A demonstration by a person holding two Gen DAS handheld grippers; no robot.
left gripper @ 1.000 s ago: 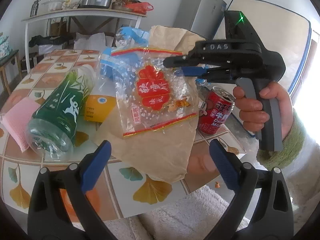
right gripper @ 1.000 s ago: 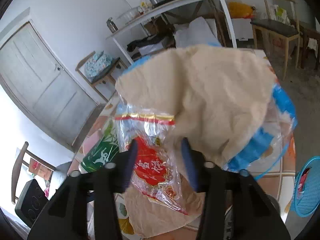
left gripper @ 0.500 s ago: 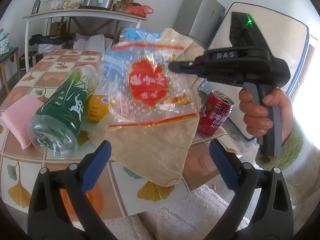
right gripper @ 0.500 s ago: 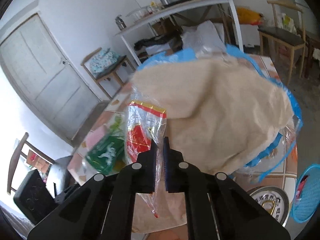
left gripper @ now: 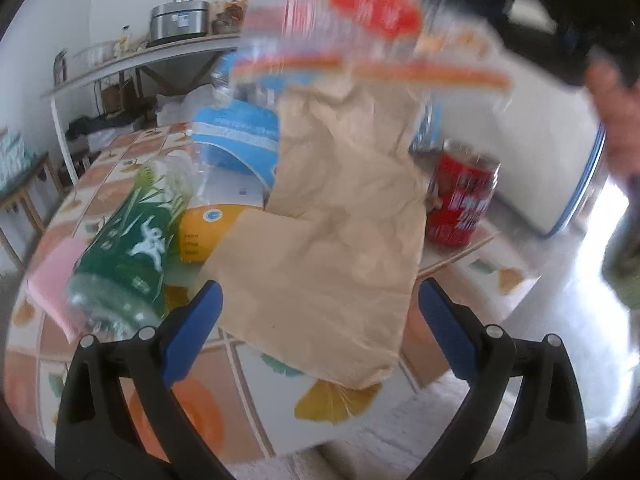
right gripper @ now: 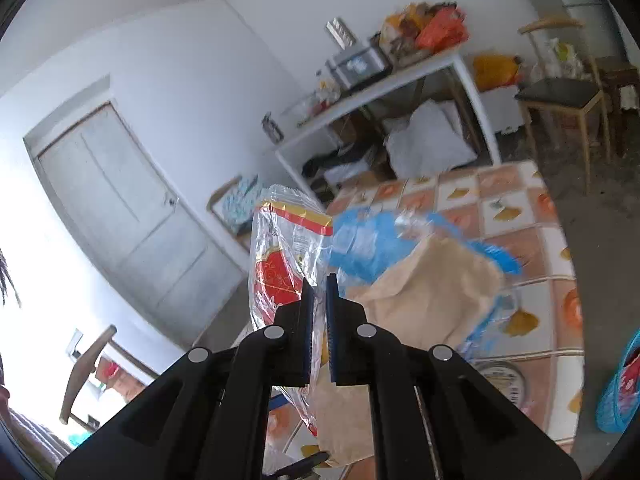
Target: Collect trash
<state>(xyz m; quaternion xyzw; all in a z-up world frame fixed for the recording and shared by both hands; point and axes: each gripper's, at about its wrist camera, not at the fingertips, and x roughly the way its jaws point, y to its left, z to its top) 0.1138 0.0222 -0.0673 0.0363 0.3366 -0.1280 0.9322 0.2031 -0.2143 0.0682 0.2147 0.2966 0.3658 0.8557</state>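
I am in a white-walled room with a pale panelled door (right gripper: 132,216) on one side and a bare grey floor (right gripper: 592,216). Against the far wall stands a long white side table (right gripper: 400,80) loaded with a steel cooker (right gripper: 358,66) and orange bags (right gripper: 440,30), and a wooden chair (right gripper: 560,100) sits just beside it. Nearer to me is my bench (left gripper: 100,184), covered in square tiles of orange and white with yellow leaf patterns. On the bench lies a big brown paper bag (left gripper: 332,240), creased and flat, reaching close to the near edge. Behind it is a blue and clear plastic bag (left gripper: 236,140), and to one side a green bottle (left gripper: 132,248) lies on its side, with a pink pad (left gripper: 52,288) beyond it and a yellow packet (left gripper: 204,232) between bottle and paper bag. A red can (left gripper: 464,200) stands upright near the far corner. A blue basket (right gripper: 620,392) sits on the floor past the bench edge. My left tool (left gripper: 316,320) is spread wide over the paper bag, pinching nothing. My right tool (right gripper: 319,312) is pressed together on a clear snack wrapper (right gripper: 280,264) with a red print, held up in the air above the bench.
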